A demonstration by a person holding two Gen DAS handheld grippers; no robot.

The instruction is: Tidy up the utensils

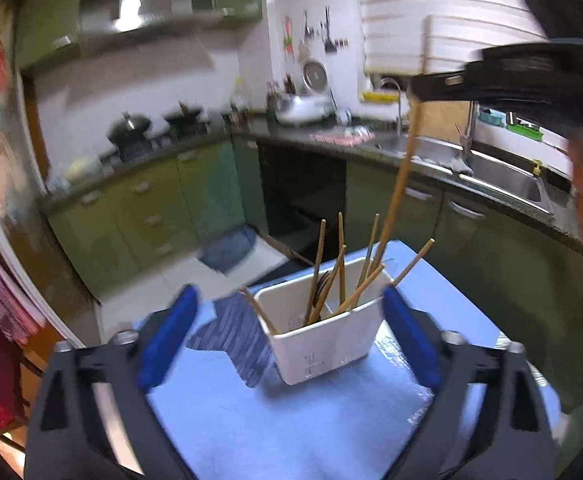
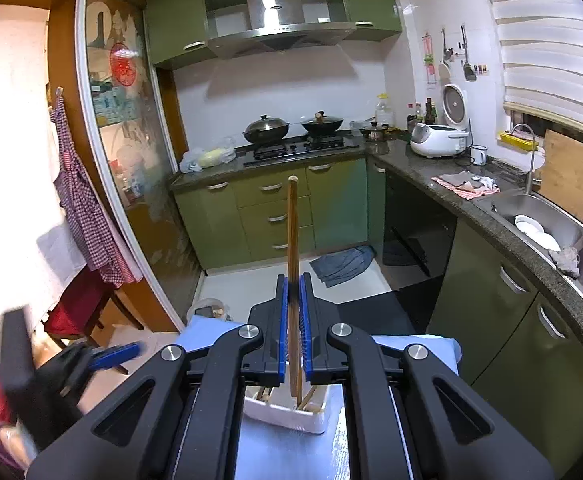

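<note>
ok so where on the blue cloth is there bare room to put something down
Free: the blue cloth in front of the white holder, between the open left claw fingers. Some bare cloth right of the holder too. Crowded: the holder, full of chopsticks, and the striped cloth left of it.

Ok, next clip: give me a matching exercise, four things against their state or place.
Things:
1. left gripper
2. right gripper
3. white holder
4. blue cloth

States:
A. covers the table under the holder
B. shut on a single chopstick
C. open, nothing between its fingers
D. stands on the cloth, holding several chopsticks

Pairs: 1-C, 2-B, 3-D, 4-A
</note>
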